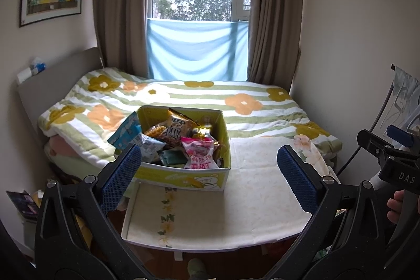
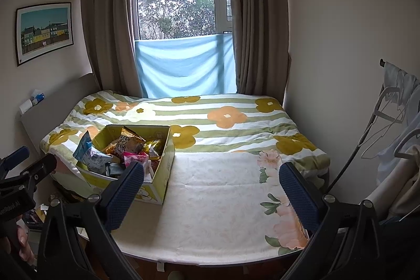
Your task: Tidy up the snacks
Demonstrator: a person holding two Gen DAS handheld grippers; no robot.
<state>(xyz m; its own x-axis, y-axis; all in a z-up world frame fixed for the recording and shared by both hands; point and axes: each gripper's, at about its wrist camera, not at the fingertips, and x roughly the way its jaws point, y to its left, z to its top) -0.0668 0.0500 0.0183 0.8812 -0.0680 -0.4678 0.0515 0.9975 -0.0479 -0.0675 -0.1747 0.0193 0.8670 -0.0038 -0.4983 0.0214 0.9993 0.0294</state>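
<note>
Yellow snack box (image 1: 183, 175) central left view, off-centre right view; both grippers spread.

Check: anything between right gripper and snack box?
Nothing: only bare cloth-covered table between the open right gripper and the box, shown in right wrist view.

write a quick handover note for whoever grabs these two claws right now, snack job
Left claw: open, empty, held in front of the snack box.
Right claw: open, empty, over the bare white cover to the box's right.
Snacks: all piled loose in the yellow-green box at the bed's near left; pink packet in front, blue packet leaning over the left wall.
Done: nothing sorted out of the box.
Left: everything.
</note>
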